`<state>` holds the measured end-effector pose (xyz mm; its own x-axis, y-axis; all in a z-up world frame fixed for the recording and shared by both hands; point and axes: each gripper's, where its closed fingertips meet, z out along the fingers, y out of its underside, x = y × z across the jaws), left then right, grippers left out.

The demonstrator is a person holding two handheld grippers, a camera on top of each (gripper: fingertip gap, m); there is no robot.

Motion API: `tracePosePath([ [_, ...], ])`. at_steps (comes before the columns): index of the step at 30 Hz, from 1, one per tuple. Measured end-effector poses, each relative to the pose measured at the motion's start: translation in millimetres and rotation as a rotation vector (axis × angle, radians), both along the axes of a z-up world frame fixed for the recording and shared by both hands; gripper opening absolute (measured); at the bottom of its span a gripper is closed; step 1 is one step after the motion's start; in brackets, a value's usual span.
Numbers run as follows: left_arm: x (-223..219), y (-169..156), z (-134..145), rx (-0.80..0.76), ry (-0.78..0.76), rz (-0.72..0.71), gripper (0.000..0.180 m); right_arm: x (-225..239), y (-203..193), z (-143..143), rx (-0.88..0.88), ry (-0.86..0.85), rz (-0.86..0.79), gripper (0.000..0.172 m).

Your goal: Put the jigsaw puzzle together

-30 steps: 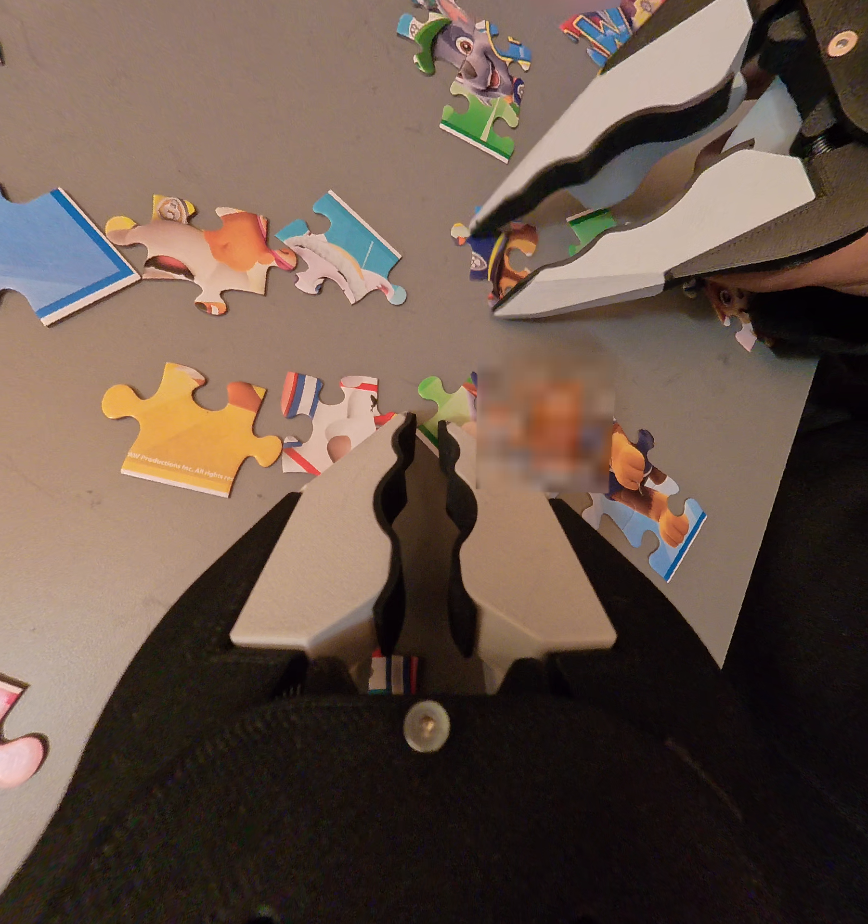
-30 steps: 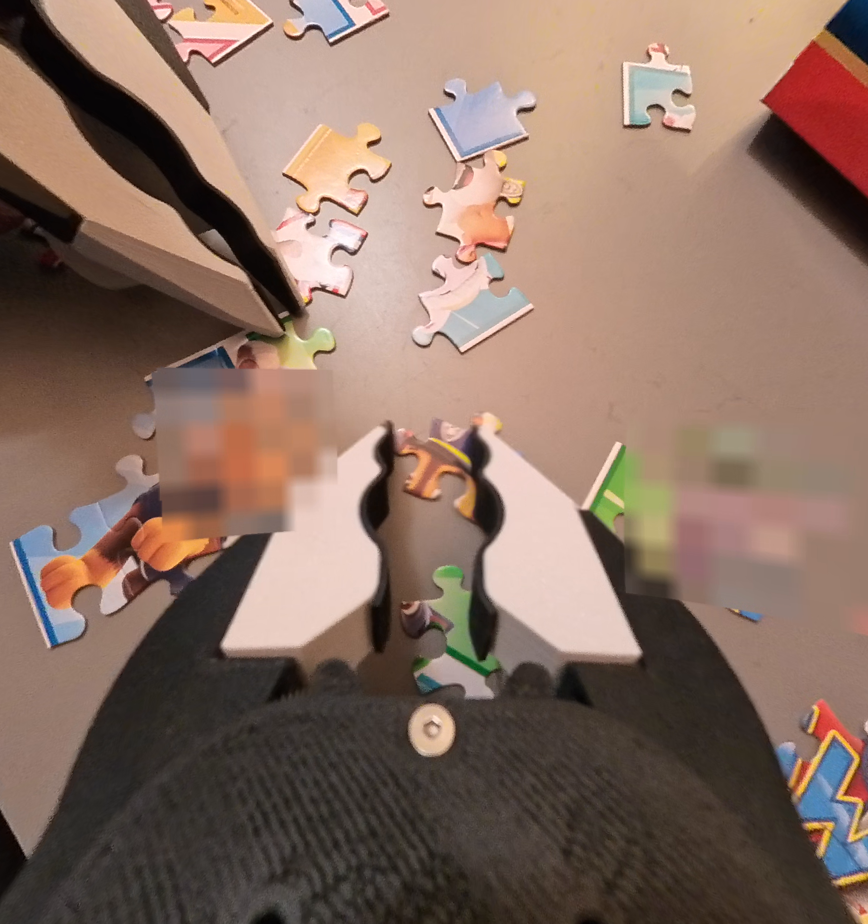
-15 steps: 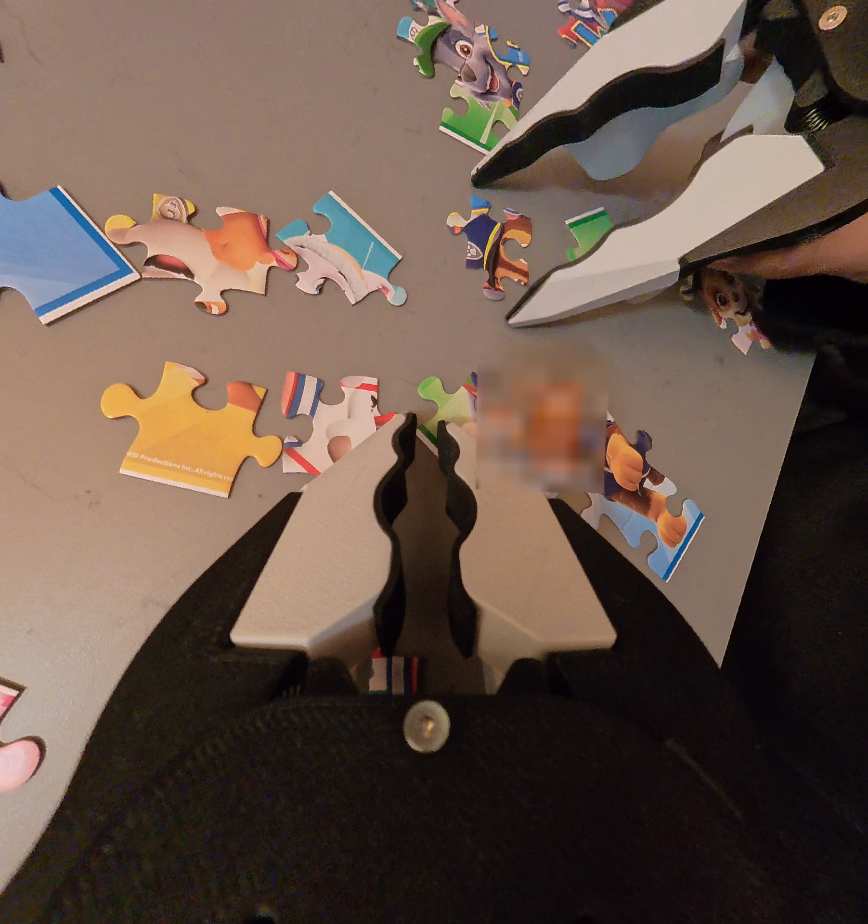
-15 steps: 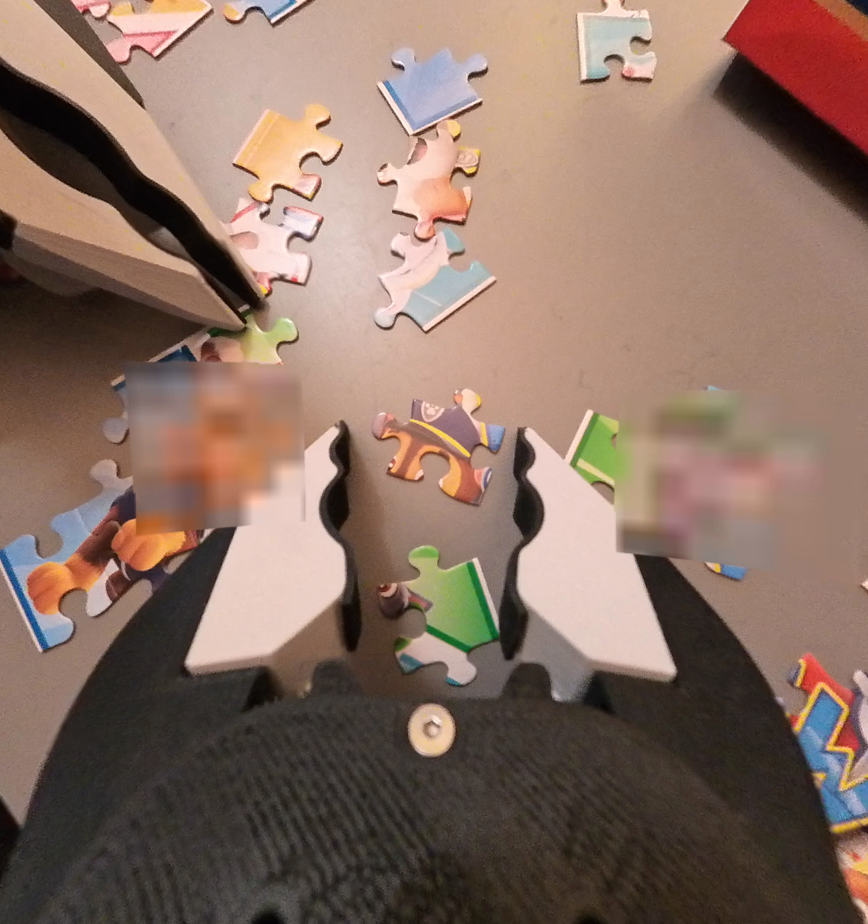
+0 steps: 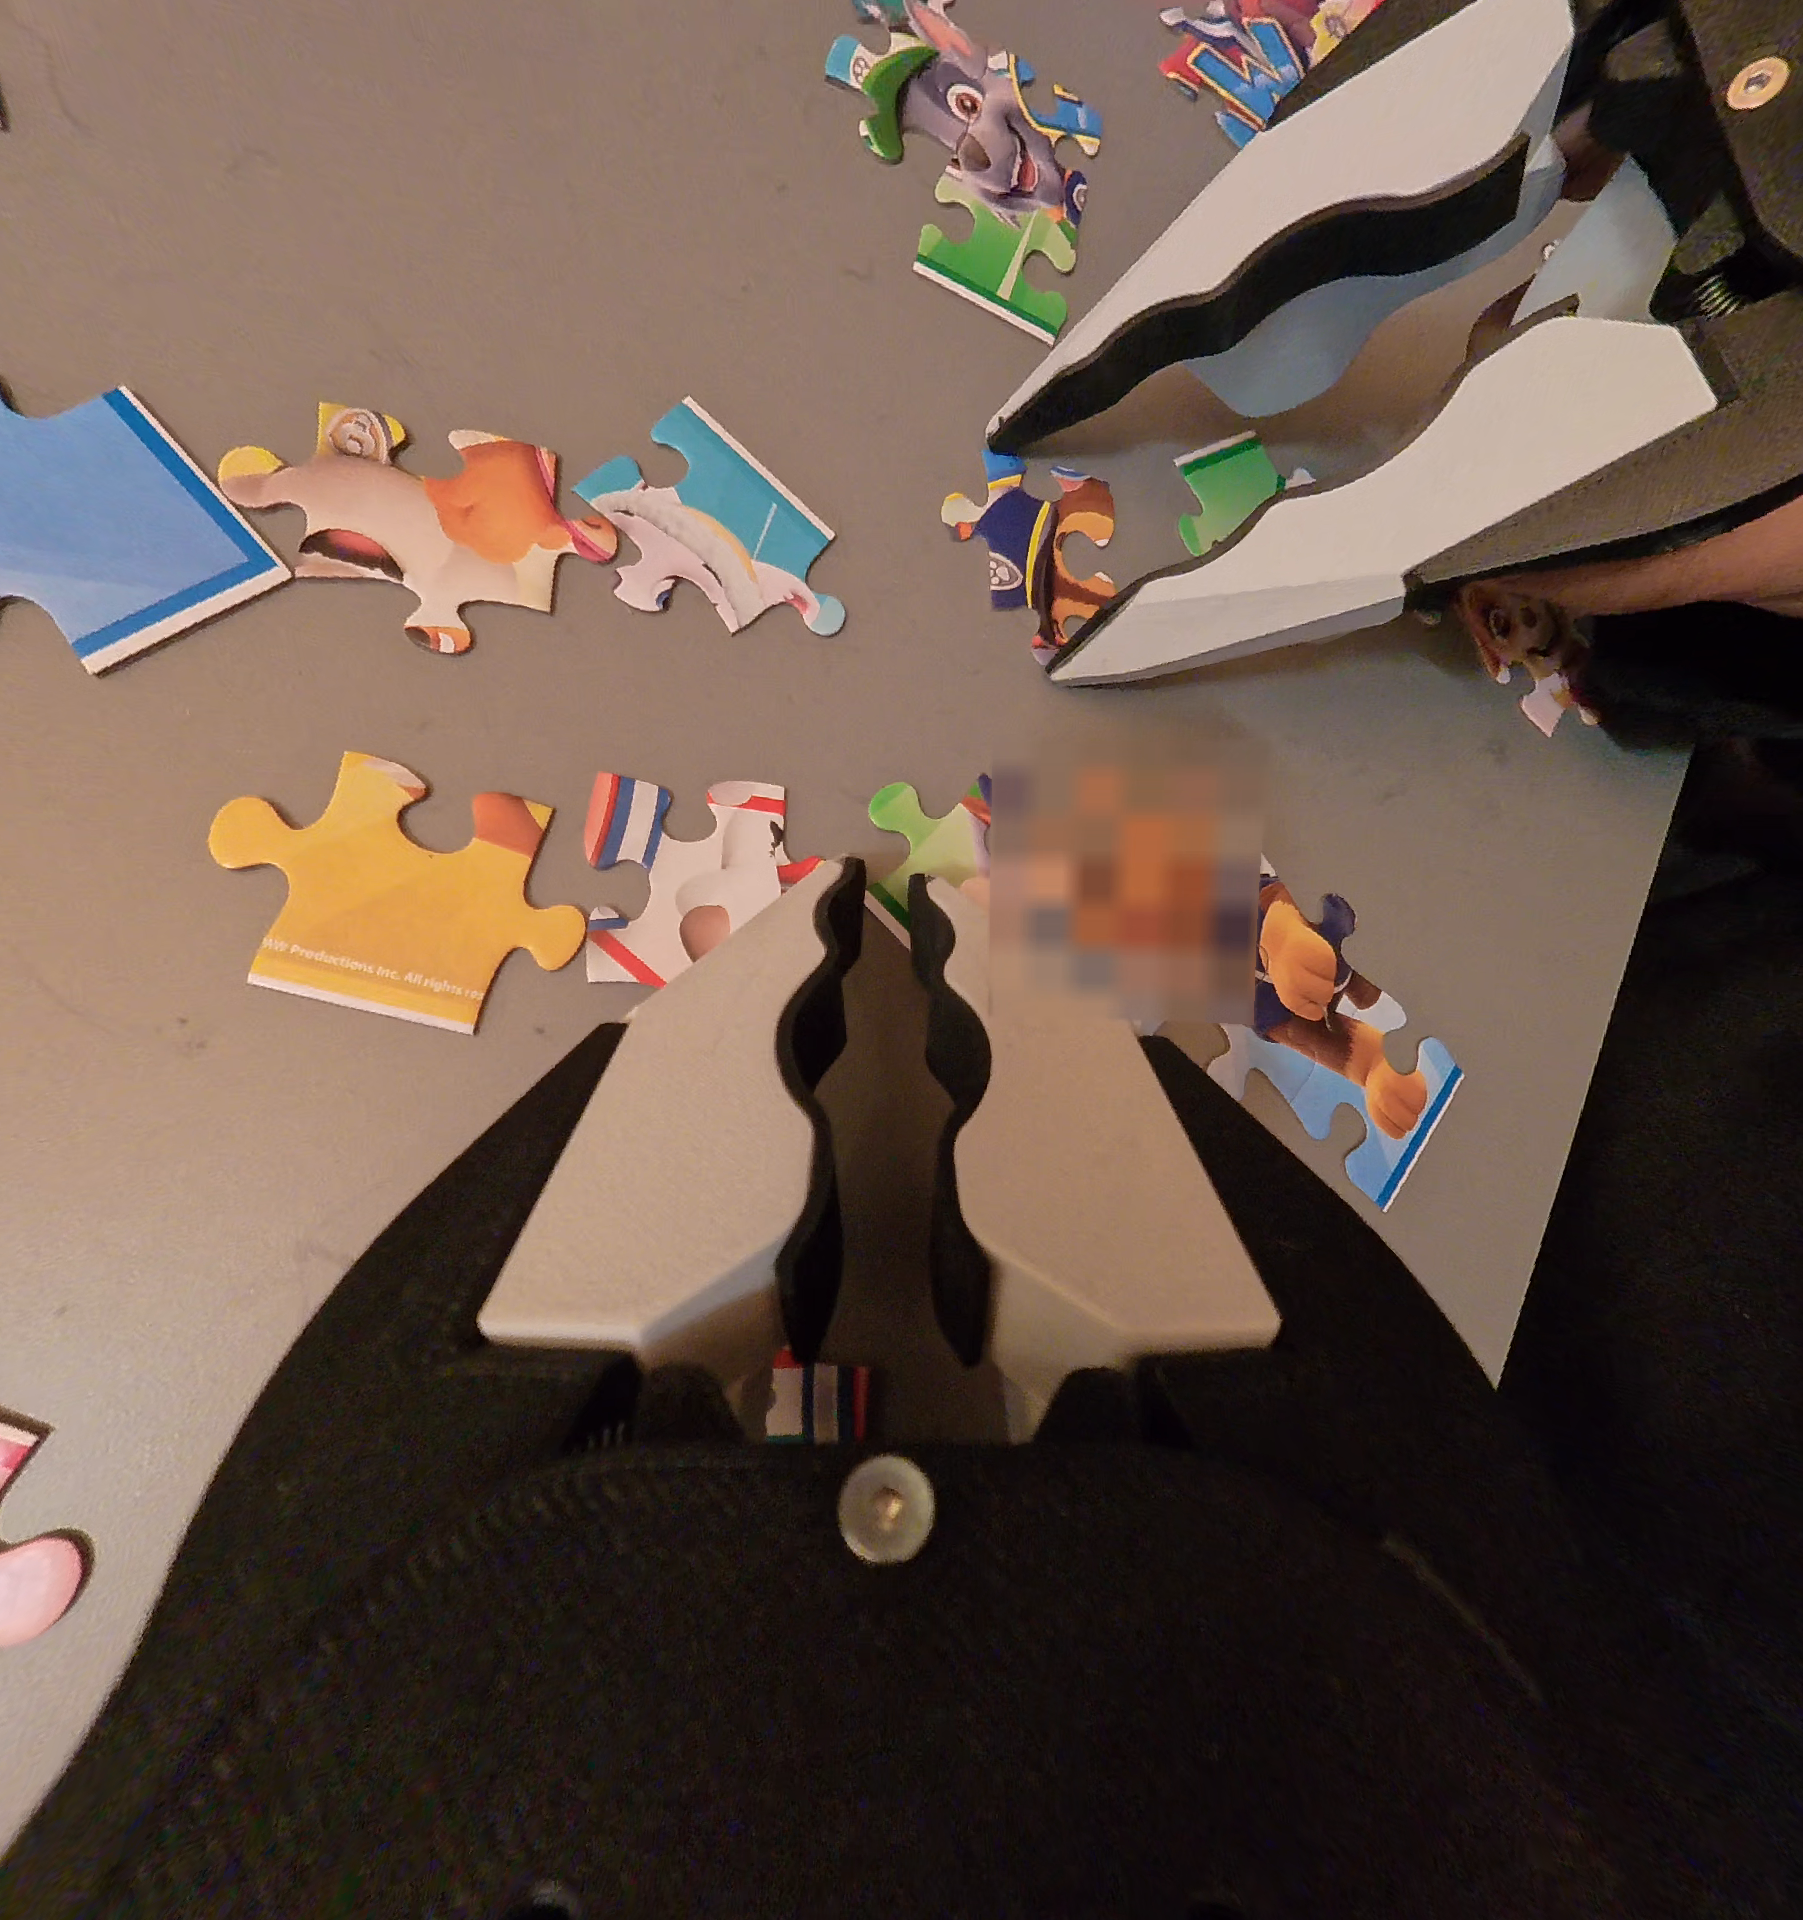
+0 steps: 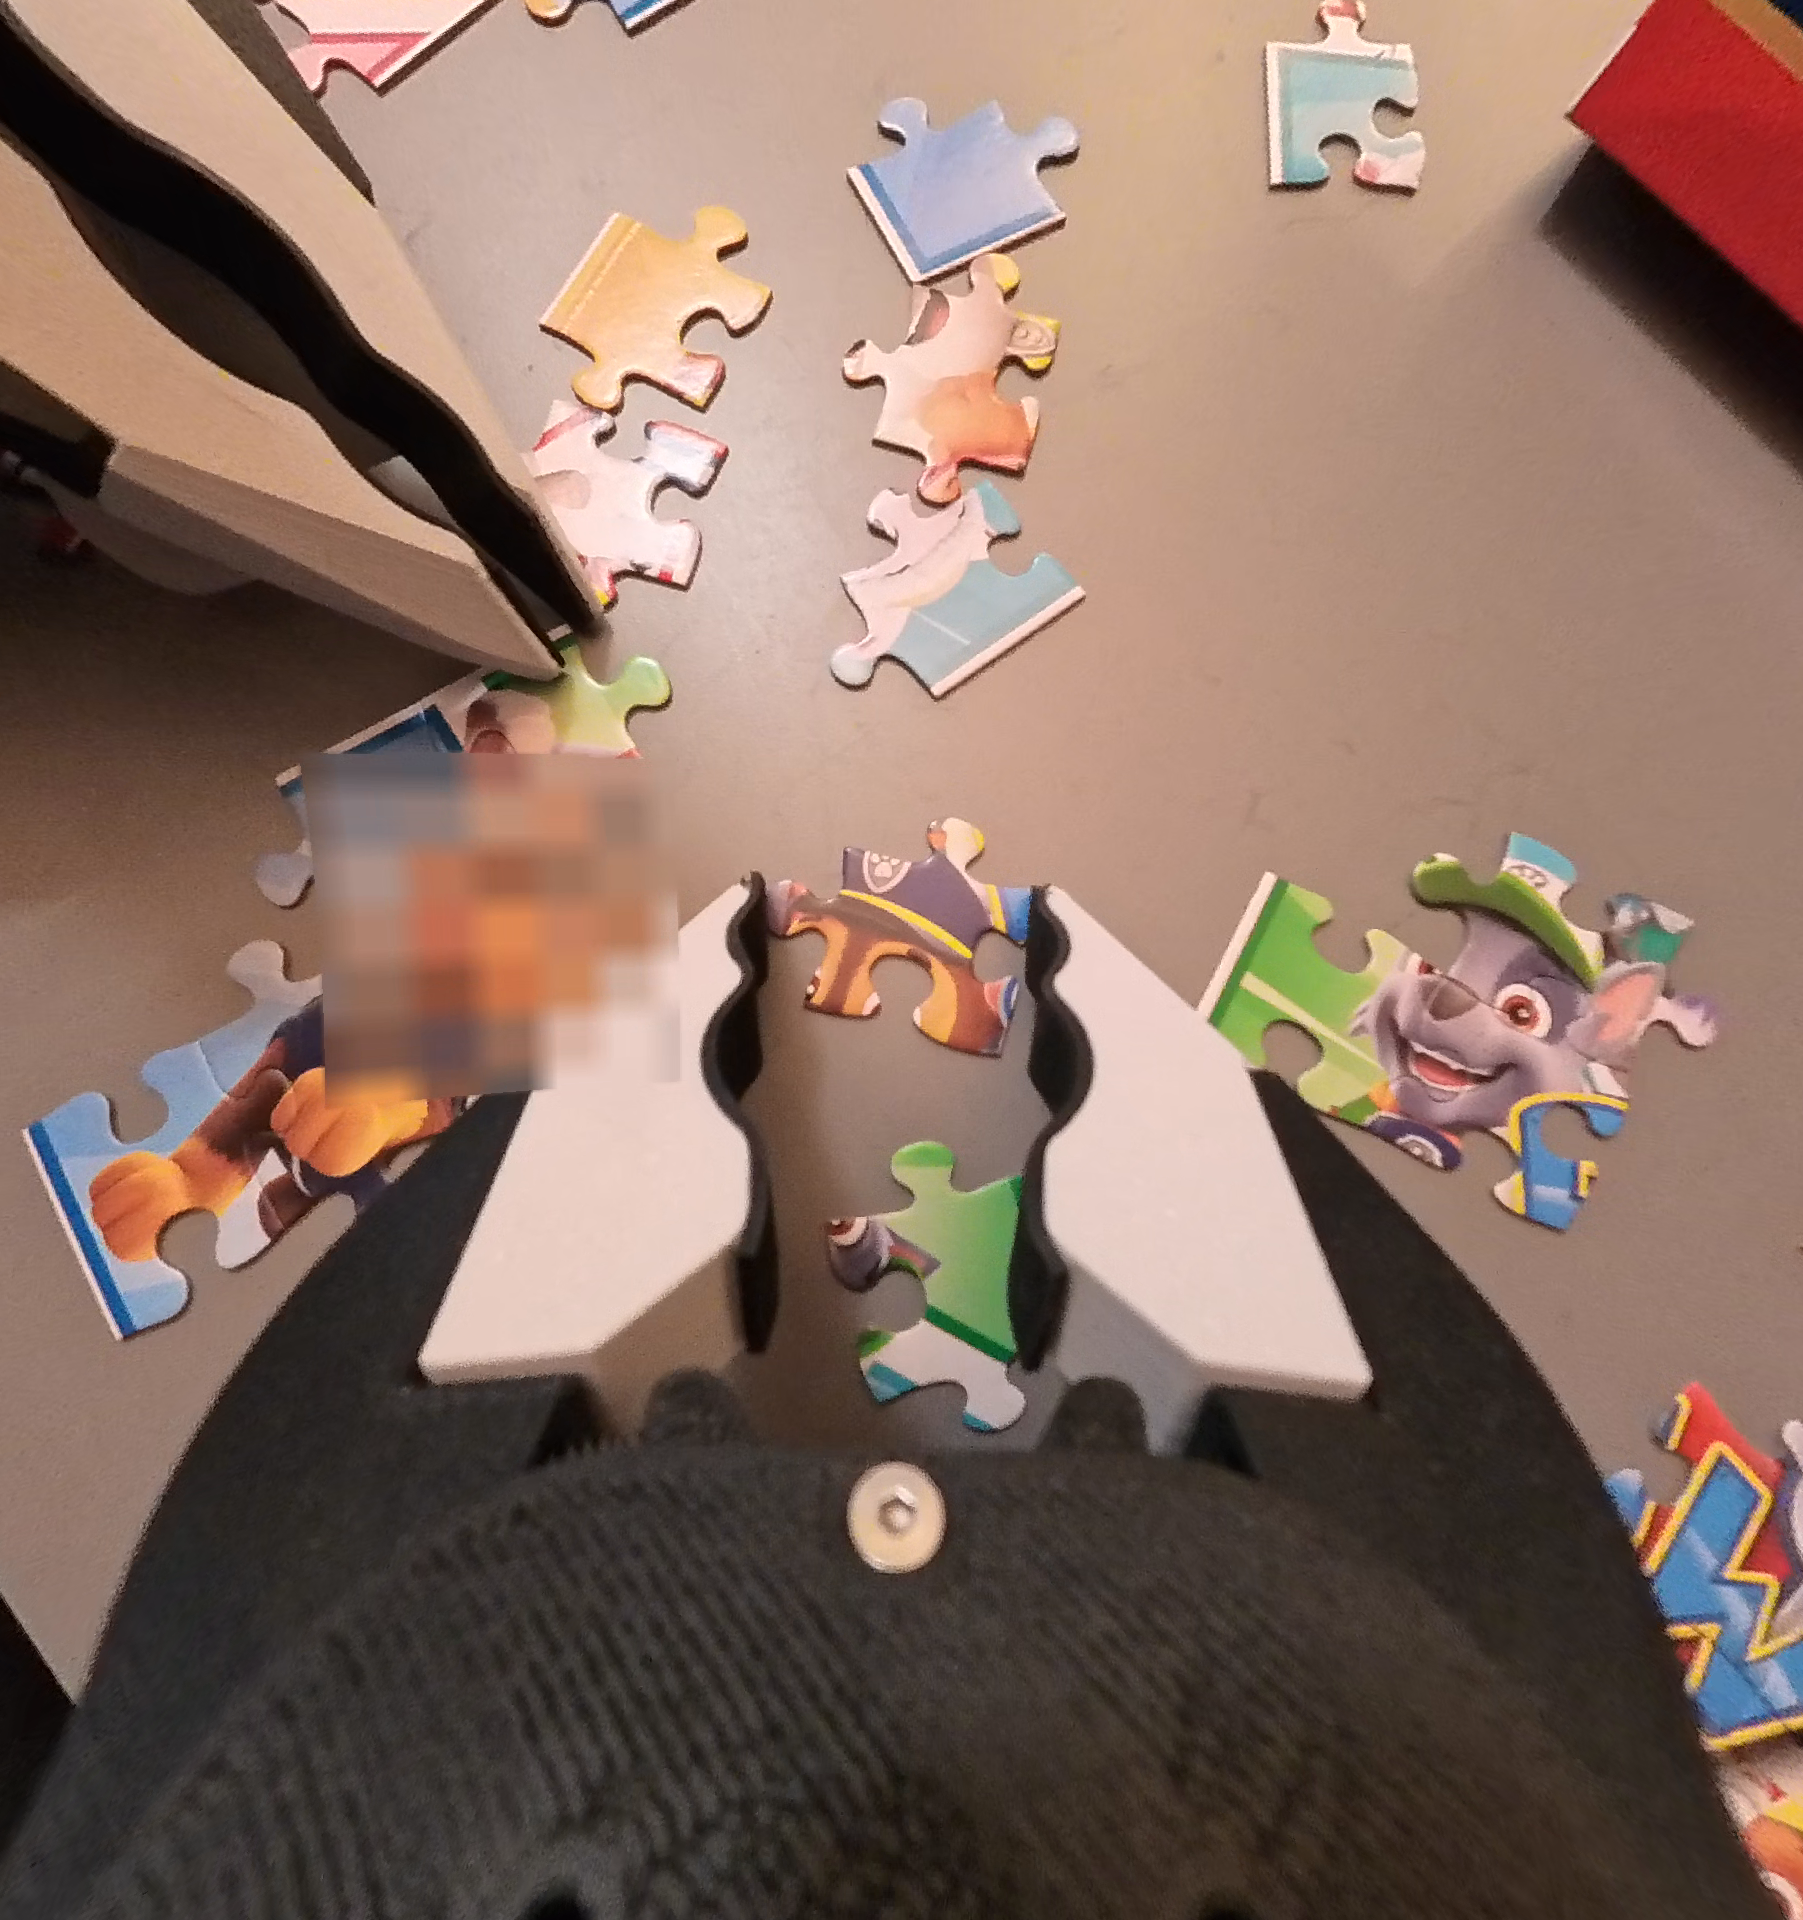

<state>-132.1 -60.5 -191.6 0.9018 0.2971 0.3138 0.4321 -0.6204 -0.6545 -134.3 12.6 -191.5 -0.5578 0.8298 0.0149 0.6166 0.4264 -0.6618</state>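
Grey counter (image 5: pixel 564 208), loose cardboard puzzle pieces scattered all over it, all picture side up and mostly apart from each other. Probably laid out that way so each 1 can be read and reached without bumping a neighbour.

Right gripper (image 6: pixel 897 899) low over the counter, jaws spread and straddling 1 navy-and-brown piece (image 6: pixel 907 956) lying flat. Piece edges right up against both pads, but can't tell if actually squeezed or just flanked. Looks lined up to take it by its 2 opposite edges, about the only way to get at something that thin. Further back between the same fingers, a green-and-white piece (image 6: pixel 954 1247), flat on the counter, not touched.

Left gripper (image 5: pixel 884 883) just beside it, jaws pressed nearly together with only a thin slit at the tips and nothing between them. Tips down at the edge of a green-lobed piece (image 5: pixel 912 831) joined to a few others, maybe pinning that little cluster in place. Guessing there.

Nearby: yellow piece (image 5: pixel 388 904) and red-white-blue striped piece (image 5: pixel 689 883) off to the left, grey pup piece (image 6: pixel 1479 1018) just to the right, red box (image 6: pixel 1749 156) at the far corner.
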Motion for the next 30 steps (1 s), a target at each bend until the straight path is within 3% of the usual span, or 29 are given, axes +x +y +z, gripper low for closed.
tracePosePath([
  [2, -0.1, -0.1, 0.1, 0.002, -0.002, -0.001, 0.005, 0.2, -0.6, 0.4, 0.003, 0.001, 0.005, 0.048],
  [4, -0.1, -0.1, 0.1, 0.005, -0.005, -0.001, 0.005, 1.0, -3.4, 2.9, -0.014, 0.005, 0.017, 0.034],
  [17, -1.6, 3.5, 8.5, 0.042, 0.017, 0.003, 0.006, 1.7, 24.9, 12.1, -0.063, -0.022, -0.035, 0.048],
  [20, 0.8, 7.9, 10.8, 0.049, 0.021, -0.006, 0.007, 9.0, 19.0, 2.5, -0.117, -0.083, -0.016, 0.057],
  [24, 3.9, 7.4, 2.8, -0.019, 0.035, -0.015, 0.016, 16.4, 9.7, 3.2, -0.124, -0.077, 0.01, 0.053],
  [30, 2.9, 1.5, 22.7, 0.015, 0.054, 0.007, 0.019, 42.9, -9.9, 3.5, -0.106, -0.121, 0.077, 0.052],
])
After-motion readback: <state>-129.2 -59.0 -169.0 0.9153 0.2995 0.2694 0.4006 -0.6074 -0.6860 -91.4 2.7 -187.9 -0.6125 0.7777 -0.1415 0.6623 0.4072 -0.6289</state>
